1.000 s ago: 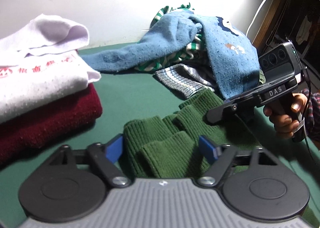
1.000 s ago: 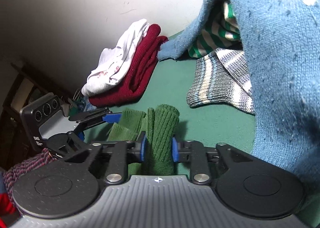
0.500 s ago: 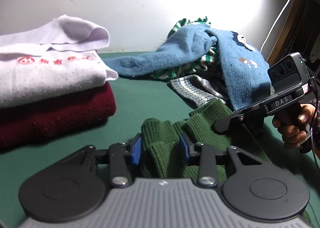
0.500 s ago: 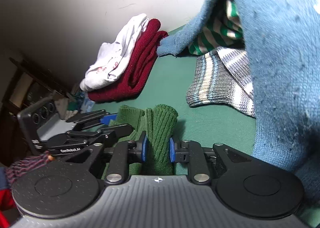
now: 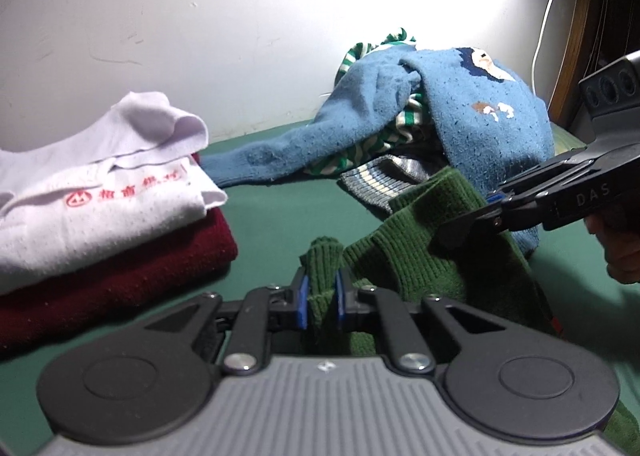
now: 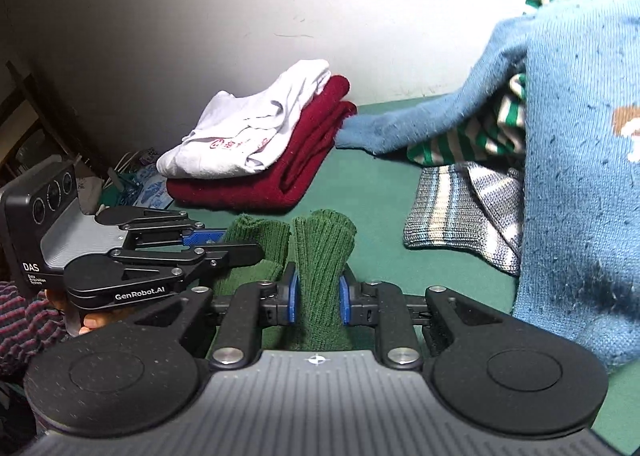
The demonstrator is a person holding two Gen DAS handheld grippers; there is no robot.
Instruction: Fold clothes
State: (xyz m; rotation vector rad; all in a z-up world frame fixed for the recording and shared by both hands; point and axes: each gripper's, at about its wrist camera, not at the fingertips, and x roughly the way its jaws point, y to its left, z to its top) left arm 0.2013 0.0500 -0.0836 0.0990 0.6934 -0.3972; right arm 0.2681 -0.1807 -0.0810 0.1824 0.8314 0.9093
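Left gripper (image 5: 321, 298) and right gripper (image 6: 318, 298) each stood closed on a bunched edge of the green knit garment (image 5: 416, 252), apparently to raise it for folding. The garment lay on the green surface (image 5: 280, 216), right of the stack of white shirt (image 5: 100, 192) over maroon sweater (image 5: 120, 268) and in front of the loose blue sweater (image 5: 480, 124)

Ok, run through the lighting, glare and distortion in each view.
Left wrist view: glare blows out the wall at upper right above the blue sweater, and fisheye bends the edges. Right wrist view: dimmer and more even, dark at the left edge, the near blue sweater stretched large by the lens.
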